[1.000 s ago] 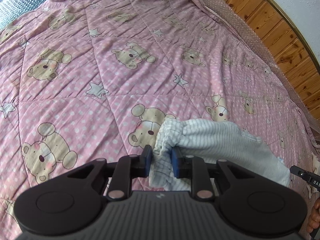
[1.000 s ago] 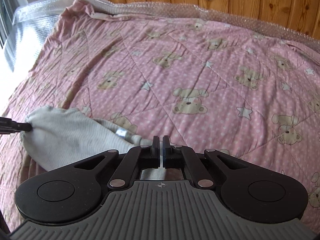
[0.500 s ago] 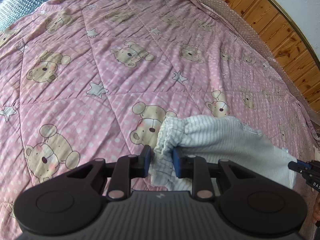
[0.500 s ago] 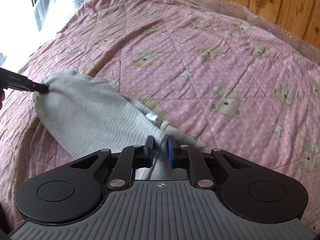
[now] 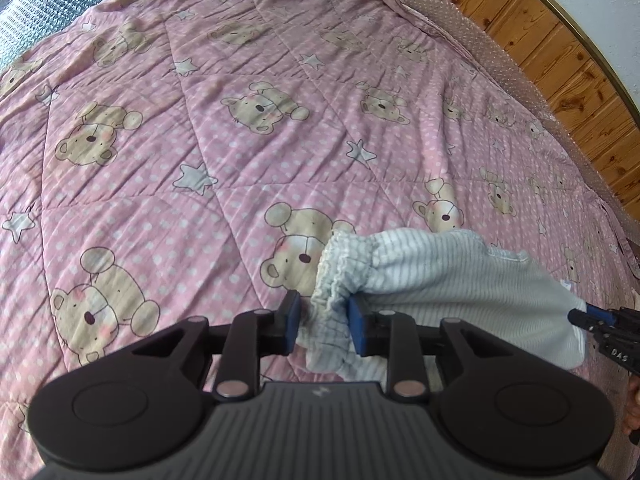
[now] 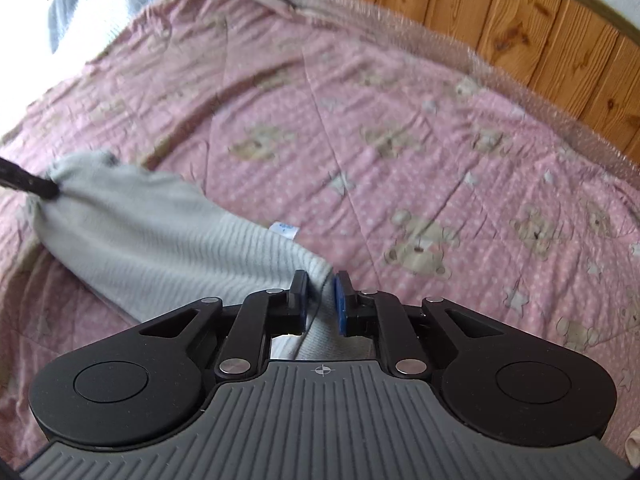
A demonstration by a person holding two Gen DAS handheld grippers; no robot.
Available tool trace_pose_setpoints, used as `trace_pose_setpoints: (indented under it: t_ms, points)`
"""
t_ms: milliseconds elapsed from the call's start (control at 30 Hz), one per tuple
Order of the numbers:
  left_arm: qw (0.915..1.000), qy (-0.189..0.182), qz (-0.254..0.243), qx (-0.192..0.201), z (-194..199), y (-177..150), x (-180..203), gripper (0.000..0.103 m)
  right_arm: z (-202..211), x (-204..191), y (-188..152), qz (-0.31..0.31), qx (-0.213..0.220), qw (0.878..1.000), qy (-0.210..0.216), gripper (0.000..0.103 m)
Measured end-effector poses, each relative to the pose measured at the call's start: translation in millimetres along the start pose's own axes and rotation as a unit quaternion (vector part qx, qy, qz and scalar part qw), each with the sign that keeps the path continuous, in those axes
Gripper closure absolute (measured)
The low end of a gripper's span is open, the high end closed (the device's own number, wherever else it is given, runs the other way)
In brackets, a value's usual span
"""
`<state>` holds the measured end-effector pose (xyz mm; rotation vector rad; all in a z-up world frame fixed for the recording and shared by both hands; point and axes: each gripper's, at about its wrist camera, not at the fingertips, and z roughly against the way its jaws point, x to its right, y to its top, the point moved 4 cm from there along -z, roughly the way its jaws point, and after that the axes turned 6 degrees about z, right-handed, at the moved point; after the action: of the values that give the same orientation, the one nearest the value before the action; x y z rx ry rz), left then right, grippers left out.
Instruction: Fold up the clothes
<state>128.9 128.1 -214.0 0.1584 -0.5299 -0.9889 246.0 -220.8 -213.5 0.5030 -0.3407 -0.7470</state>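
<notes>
A pale grey ribbed garment (image 5: 452, 276) lies stretched across the pink bear quilt (image 5: 224, 160). Its gathered elastic end sits between the blue pads of my left gripper (image 5: 325, 320), whose jaws are opening; a gap shows beside the left pad. In the right wrist view the garment (image 6: 160, 240) runs from the left gripper's fingertip (image 6: 36, 184) down to my right gripper (image 6: 321, 296). The right jaws are opening too, with the cloth's other end loose between them. The right gripper's tip (image 5: 588, 316) shows at the garment's far corner in the left wrist view.
A wooden headboard (image 6: 500, 20) with a strip of bubble wrap (image 6: 460, 52) borders the bed's far side. A blue-grey knitted blanket (image 5: 48, 4) lies at the quilt's upper left. A person's fingers (image 5: 634, 400) show at the right edge.
The right gripper's jaws went from shut to apart, and it rolled and shifted along the bed. The left jaws widened a little around the gathered end. The garment has stayed stretched out.
</notes>
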Motion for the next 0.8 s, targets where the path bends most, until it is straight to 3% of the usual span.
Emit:
trace_pose_setpoints:
  t_ms: [33,100,233,333,433,533,567,633,667,767,800]
  points:
    - [1.0000,0.000,0.001,0.000,4,1,0,0.073,-3,4,-3,-0.006,0.002,1.000,-0.009,0.055]
    - [1.0000,-0.005,0.000,0.009,19,3,1,0.071,12,14,0,-0.038,0.022,0.999,-0.026,0.043]
    - [0.9982,-0.009,-0.004,0.059,59,9,7,0.068,56,8,12,-0.086,0.089,0.992,-0.002,0.045]
    - [0.9982,-0.040,-0.014,0.043,48,11,23,0.066,42,-16,7,-0.091,0.069,0.992,0.051,0.062]
    - [0.9984,-0.011,-0.055,0.009,6,1,36,0.067,7,-30,-17,-0.104,0.031,0.993,0.054,0.071]
    - [0.9972,-0.004,-0.074,0.011,5,1,36,0.068,17,-21,-27,-0.142,0.060,0.987,0.054,0.070]
    - [0.9971,-0.006,-0.075,0.009,8,2,37,0.067,26,-15,-28,-0.164,0.069,0.982,0.056,0.066]
    - [0.9979,-0.020,-0.060,0.014,22,4,38,0.061,43,-1,-31,-0.208,0.091,0.973,0.052,0.022]
    - [0.9981,-0.028,-0.053,0.016,29,5,38,0.060,49,9,-38,-0.235,0.103,0.966,0.035,0.016]
    - [0.9977,-0.056,-0.037,0.004,36,8,53,0.060,35,31,-66,-0.321,0.077,0.943,0.043,0.031]
    - [0.9972,-0.067,-0.032,-0.002,37,9,59,0.060,27,34,-74,-0.339,0.065,0.937,0.055,0.042]
